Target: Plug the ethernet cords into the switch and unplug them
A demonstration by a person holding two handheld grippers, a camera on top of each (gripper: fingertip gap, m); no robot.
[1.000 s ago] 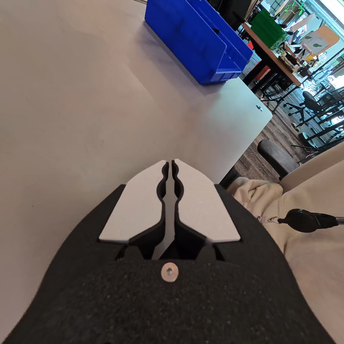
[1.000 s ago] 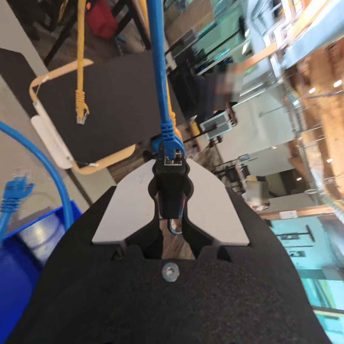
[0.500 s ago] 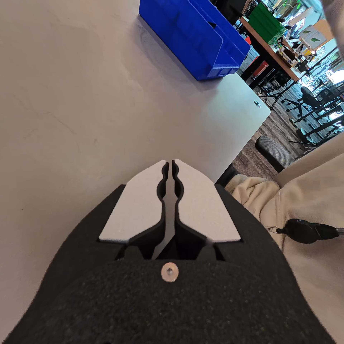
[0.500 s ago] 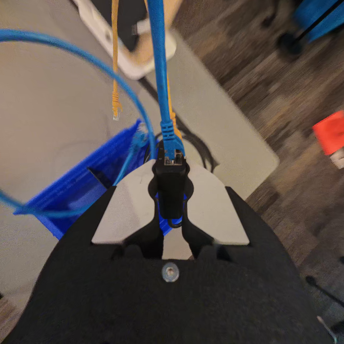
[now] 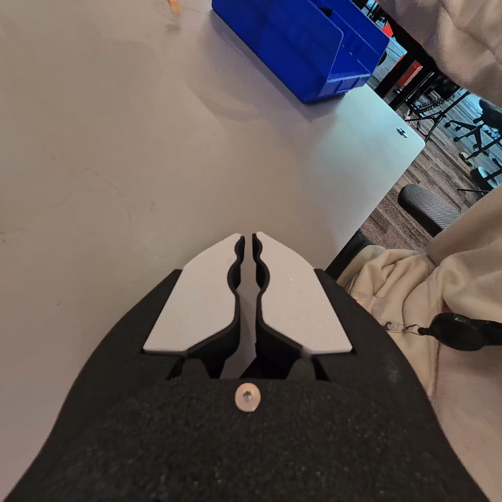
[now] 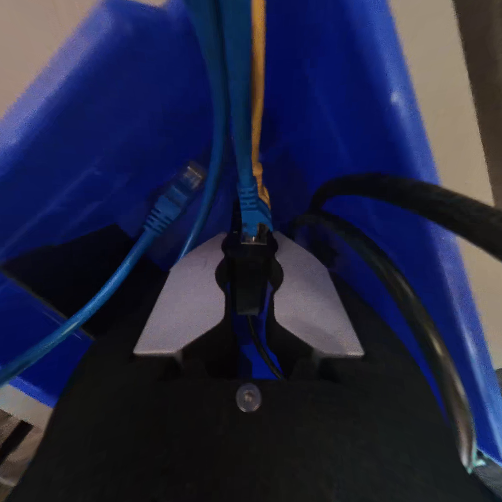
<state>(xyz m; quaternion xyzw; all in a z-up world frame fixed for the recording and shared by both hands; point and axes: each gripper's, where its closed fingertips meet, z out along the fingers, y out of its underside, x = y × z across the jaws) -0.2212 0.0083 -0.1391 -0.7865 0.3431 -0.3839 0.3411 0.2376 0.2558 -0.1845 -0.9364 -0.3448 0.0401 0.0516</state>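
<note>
We find the right gripper (image 6: 248, 236), swung down over the blue bin (image 6: 339, 108), jaws clenched on the switch (image 6: 248, 282) with blue cord (image 6: 251, 206) plugged ahead, suggesting stowing; left gripper (image 5: 248, 239) nearly closed, empty.

This looks like an open office or lab workspace. A large pale table (image 5: 135, 135) carries a blue plastic storage bin (image 5: 298, 49). Beyond its edge lie wood-look flooring (image 5: 402, 217), wheeled office chairs (image 5: 472, 135), and another desk (image 5: 399, 51) with dark legs.
</note>
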